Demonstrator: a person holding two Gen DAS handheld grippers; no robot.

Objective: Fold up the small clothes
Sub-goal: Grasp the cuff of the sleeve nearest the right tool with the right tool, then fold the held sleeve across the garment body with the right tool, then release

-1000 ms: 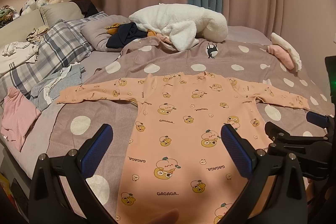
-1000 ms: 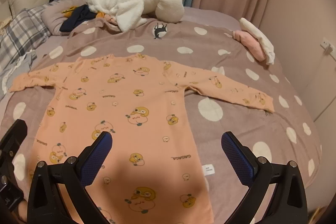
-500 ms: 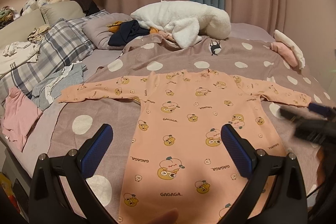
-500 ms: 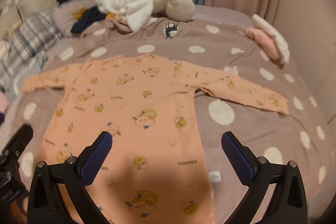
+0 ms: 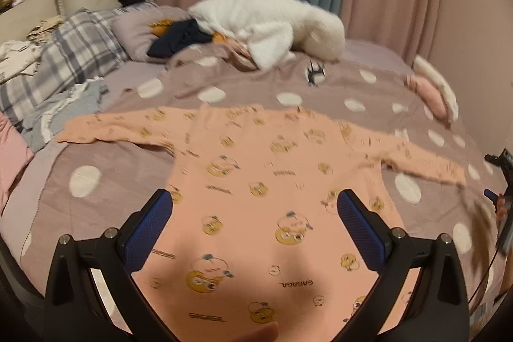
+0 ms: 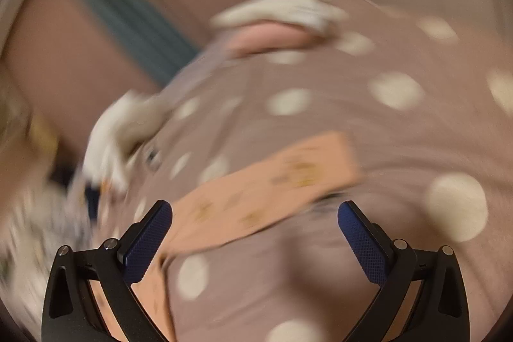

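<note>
A small peach long-sleeved garment (image 5: 272,181) with cartoon prints lies flat on the polka-dot blanket (image 5: 105,162), sleeves spread to both sides. My left gripper (image 5: 255,213) is open and empty, above the garment's lower body. My right gripper (image 6: 255,220) is open and empty, close above the garment's right sleeve (image 6: 266,191), whose cuff end points up and right; that view is blurred by motion. The right gripper also shows at the far right edge of the left wrist view (image 5: 500,181).
A white fluffy blanket (image 5: 272,24), a dark garment (image 5: 182,37) and plaid pillows (image 5: 73,60) lie at the bed's far and left side. Folded pink and white clothes (image 5: 433,92) sit at the right edge. Curtains hang behind.
My right gripper has swung fast to the right and down toward the right sleeve, tilting its view. My left gripper has moved slightly forward over the garment's body.
</note>
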